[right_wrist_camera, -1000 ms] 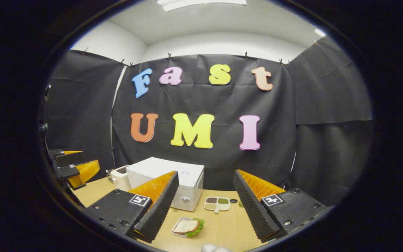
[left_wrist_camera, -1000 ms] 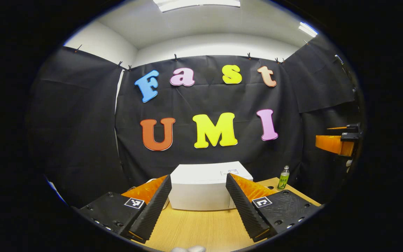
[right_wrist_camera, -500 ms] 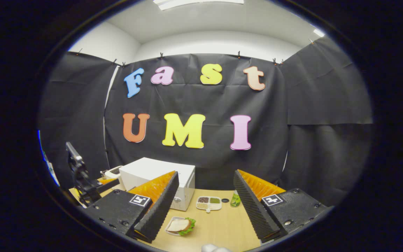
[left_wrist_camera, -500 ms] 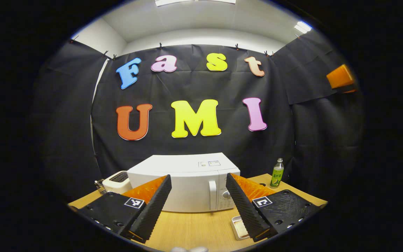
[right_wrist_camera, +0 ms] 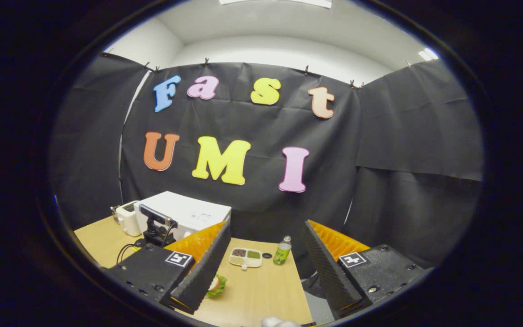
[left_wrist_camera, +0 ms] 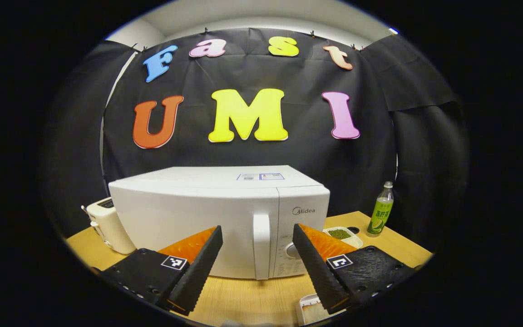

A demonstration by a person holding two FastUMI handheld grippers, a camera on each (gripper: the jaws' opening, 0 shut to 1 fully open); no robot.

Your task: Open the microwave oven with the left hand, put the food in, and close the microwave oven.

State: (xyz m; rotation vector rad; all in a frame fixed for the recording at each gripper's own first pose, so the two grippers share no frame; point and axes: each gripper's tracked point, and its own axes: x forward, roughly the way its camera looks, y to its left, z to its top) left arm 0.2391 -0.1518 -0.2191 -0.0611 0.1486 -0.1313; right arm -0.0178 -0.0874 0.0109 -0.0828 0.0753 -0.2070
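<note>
- In the left gripper view, the left claw (left_wrist_camera: 258, 254) is hanging wide open in front of the microwave oven (left_wrist_camera: 218, 218). It is holding nothing and touching nothing.
- The door handle (left_wrist_camera: 261, 245) is showing right in the gap between the two fingers, but the fingers are not touching it.
- The microwave oven is sitting on the wooden bench (left_wrist_camera: 252, 299) with its door shut.
- A white toaster (left_wrist_camera: 109, 225) is standing just beside the microwave oven.
- A green bottle (left_wrist_camera: 381, 210) is standing on the other side, and a small dish of green stuff (left_wrist_camera: 341, 234) is sitting near it.
- A white tray (left_wrist_camera: 309, 309) is peeking out low down, half hidden behind one finger.
- In the right gripper view, the right claw (right_wrist_camera: 265, 263) is also gaping wide open, holding nothing.
- The food (right_wrist_camera: 216, 286), a sandwich with green leaves, is lying on the bench beside one of the right claw's fingers, partly hidden by it. I cannot tell if the finger is touching it.
- A tray of little snacks (right_wrist_camera: 245, 257) and the bottle (right_wrist_camera: 282, 250) are sitting farther back on the bench.
- The microwave oven (right_wrist_camera: 184, 213) is showing off to the side, well apart from the right claw.
</note>
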